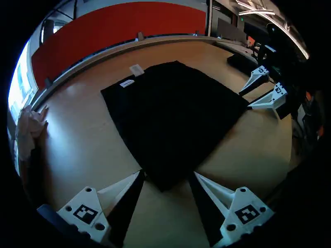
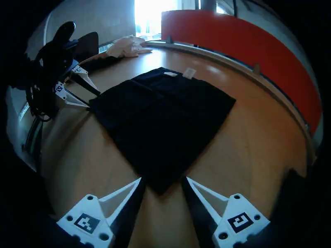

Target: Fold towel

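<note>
Because the black towel [image 1: 173,111] lies spread flat on the desk [image 1: 78,140], I hold my left tool [image 1: 167,172] and my right tool [image 2: 162,178] each with fingers apart either side of a corner, ready, I judge, to pinch both for the fold.
</note>
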{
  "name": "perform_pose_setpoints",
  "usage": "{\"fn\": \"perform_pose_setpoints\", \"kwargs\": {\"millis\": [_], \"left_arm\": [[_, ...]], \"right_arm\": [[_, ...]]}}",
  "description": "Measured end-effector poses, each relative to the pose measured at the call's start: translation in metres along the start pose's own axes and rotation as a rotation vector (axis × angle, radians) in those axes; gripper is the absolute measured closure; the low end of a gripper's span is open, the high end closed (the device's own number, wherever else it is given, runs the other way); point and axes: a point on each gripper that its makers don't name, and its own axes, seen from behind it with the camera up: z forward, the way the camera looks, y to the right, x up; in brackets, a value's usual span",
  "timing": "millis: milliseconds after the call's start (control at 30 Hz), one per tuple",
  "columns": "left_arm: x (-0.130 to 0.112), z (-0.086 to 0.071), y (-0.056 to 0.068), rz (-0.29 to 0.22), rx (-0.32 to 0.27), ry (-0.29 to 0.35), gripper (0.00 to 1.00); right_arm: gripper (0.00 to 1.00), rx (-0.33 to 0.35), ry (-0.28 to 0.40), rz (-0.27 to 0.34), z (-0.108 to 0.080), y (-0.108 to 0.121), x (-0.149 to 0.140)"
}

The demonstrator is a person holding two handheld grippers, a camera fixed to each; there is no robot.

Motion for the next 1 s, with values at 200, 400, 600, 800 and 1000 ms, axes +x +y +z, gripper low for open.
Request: {"fn": "perform_pose_setpoints", "kwargs": {"millis": [200, 400, 600, 800, 1000], "left_arm": [[-0.001, -0.001, 0.002, -0.003, 0.003, -0.006, 0.33], [-0.001, -0.002, 0.004, -0.003, 0.006, -0.017, 0.5], [0.0, -0.002, 0.004, -0.016, 0.023, -0.028, 0.85], [0.001, -0.002, 0.004, -0.033, 0.035, -0.03, 0.89], [0.002, -0.005, 0.005, -0.056, 0.028, -0.034, 0.9]], "right_arm": [[0.67, 0.004, -0.002, -0.002, 0.0, -0.003, 0.001], [0.78, 0.005, -0.006, -0.001, 0.001, -0.006, 0.001], [0.83, 0.014, -0.011, 0.013, 0.002, -0.009, 0.002], [0.87, 0.014, -0.001, 0.038, 0.001, -0.012, 0.008], [0.89, 0.014, 0.017, 0.048, -0.005, -0.012, 0.014]]}}
